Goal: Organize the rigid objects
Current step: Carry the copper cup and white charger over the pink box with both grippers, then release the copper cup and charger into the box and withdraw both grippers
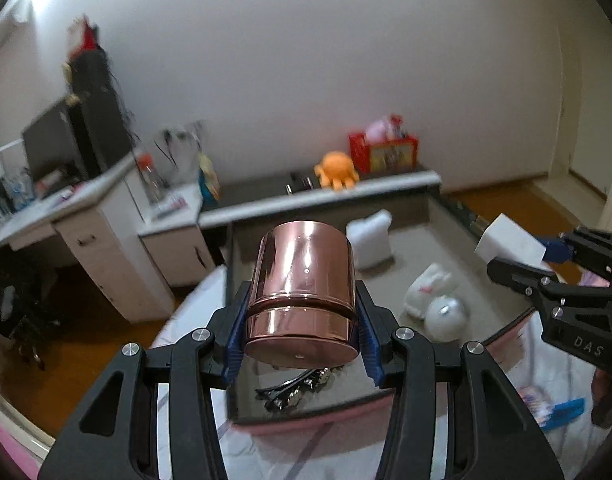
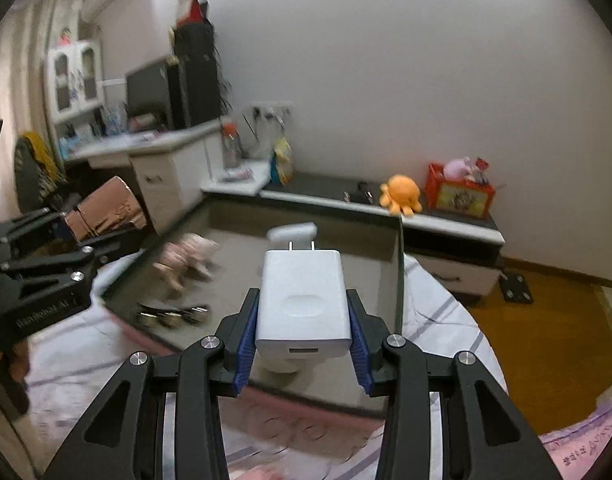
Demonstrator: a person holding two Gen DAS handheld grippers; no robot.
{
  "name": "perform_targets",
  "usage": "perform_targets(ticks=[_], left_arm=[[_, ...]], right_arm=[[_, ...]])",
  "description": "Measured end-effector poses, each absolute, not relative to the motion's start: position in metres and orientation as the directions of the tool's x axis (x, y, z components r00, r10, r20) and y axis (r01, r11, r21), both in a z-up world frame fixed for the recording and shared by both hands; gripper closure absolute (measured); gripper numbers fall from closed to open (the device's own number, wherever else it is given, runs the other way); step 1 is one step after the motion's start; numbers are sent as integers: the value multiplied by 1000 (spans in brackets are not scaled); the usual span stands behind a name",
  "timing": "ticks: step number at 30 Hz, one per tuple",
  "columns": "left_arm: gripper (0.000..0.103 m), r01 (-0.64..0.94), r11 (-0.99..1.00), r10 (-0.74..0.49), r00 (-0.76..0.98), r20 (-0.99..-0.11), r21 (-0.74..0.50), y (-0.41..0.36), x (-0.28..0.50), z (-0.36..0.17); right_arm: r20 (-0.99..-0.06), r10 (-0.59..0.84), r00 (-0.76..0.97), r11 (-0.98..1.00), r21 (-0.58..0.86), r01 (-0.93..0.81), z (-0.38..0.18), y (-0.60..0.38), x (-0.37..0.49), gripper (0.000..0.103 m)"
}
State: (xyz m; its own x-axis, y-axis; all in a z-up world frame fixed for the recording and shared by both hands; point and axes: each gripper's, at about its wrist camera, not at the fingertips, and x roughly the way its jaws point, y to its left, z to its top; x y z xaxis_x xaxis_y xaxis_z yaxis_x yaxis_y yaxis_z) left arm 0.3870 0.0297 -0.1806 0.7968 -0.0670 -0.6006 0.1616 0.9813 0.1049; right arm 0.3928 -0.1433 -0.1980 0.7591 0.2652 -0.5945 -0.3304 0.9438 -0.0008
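My left gripper (image 1: 301,316) is shut on a shiny copper-coloured round tin (image 1: 301,288) and holds it above a grey open box (image 1: 438,236) on the bed. My right gripper (image 2: 303,320) is shut on a white plug charger (image 2: 303,300), prongs pointing forward, above the same grey box (image 2: 338,256). The right gripper also shows at the right of the left wrist view (image 1: 546,252) with the charger (image 1: 510,244). The left gripper shows at the left edge of the right wrist view (image 2: 85,240). In the box lie a black jewelled hair clip (image 1: 293,394), a white rabbit figure (image 1: 428,288) and a white bag (image 1: 370,240).
The box sits on a white and pink bedsheet (image 2: 438,320). Behind it runs a low dark shelf (image 2: 458,220) with an orange octopus plush (image 2: 402,194) and a red box (image 2: 460,192). A desk with a monitor (image 2: 149,88) stands at the left. Wooden floor (image 2: 546,340) lies at the right.
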Motion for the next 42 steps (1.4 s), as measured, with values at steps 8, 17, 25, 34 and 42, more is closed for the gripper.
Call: perform_targets(ticks=[8, 17, 25, 34, 42], left_arm=[[55, 195, 972, -48, 705, -707, 129, 16, 435, -222], [43, 184, 975, -45, 708, -705, 122, 19, 438, -220], [12, 125, 992, -81, 796, -600, 31, 50, 381, -172], [0, 18, 999, -1, 919, -393, 41, 55, 252, -121], [0, -21, 998, 40, 951, -306, 66, 36, 163, -111]], right_arm=[[-694, 151, 704, 954, -84, -288, -236, -147, 431, 62], [-690, 128, 713, 948, -125, -291, -235, -143, 436, 59], [-621, 176, 764, 960, -65, -273, -199, -156, 405, 23], [-433, 229, 872, 966, -8, -258, -137, -166, 290, 12], [-335, 203, 920, 976, 0, -216, -124, -168, 210, 0]])
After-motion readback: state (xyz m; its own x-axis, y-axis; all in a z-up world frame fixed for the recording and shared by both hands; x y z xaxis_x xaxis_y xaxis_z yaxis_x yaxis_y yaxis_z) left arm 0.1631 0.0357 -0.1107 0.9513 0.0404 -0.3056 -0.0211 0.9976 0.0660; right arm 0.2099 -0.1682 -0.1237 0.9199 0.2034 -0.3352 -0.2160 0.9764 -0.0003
